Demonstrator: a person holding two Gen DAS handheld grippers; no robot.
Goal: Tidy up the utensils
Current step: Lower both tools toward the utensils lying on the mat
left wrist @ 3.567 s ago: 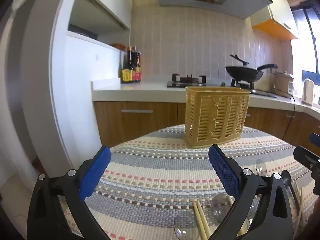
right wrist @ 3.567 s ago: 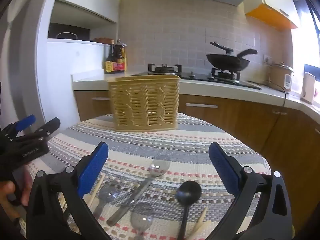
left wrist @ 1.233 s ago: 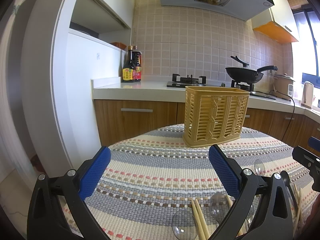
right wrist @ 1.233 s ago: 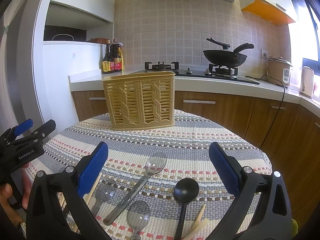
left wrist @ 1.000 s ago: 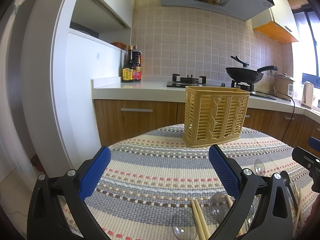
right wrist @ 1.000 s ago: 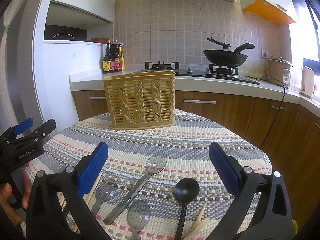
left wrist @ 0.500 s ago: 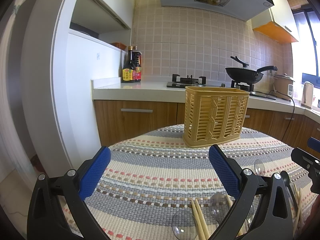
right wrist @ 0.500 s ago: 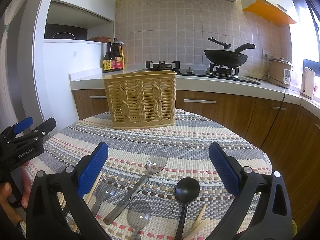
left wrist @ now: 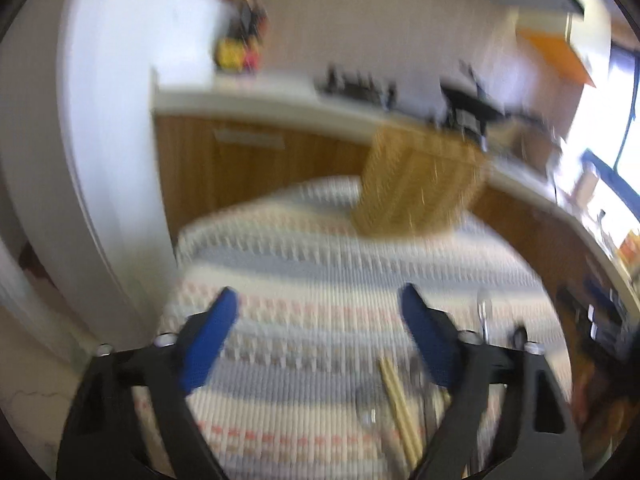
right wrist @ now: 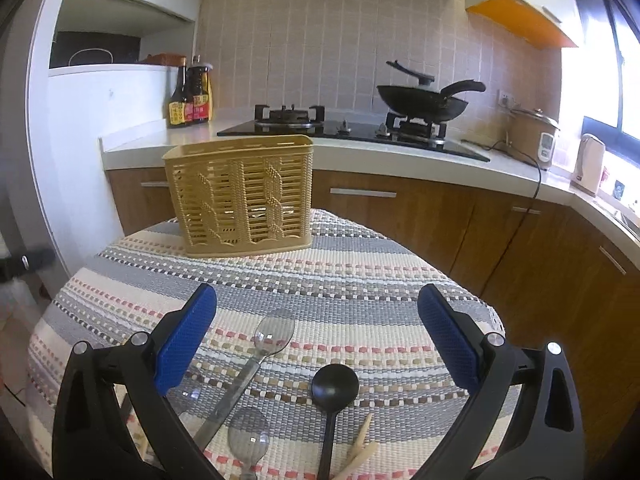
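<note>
Your left claw hangs above the near left part of the tabletop, its blue pads spread wide with nothing between them; that whole view is smeared by blur and tilted, so fine detail there is lost. Just inside its right finger you can make out a pair of wooden chopsticks lying on the striped woven cloth near the tabletop's near edge, with a blurred clear spoon bowl beside them. Further back, toward the far edge of the tabletop, the yellow slatted utensil basket stands upright on the cloth; through its slats it shows no utensils that you can pick out. Your right claw is also wide apart and empty, hovering above the near edge. Under it, from left to right, lie a long clear plastic spoon pointing its bowl toward the basket, a smaller clear spoon at the near edge with its bowl just beside the long one's handle, a black spoon with its round bowl facing up, and the tips of another pair of wooden chopsticks right of the black handle. All these utensils rest flat on the cloth, well apart from the basket.
</note>
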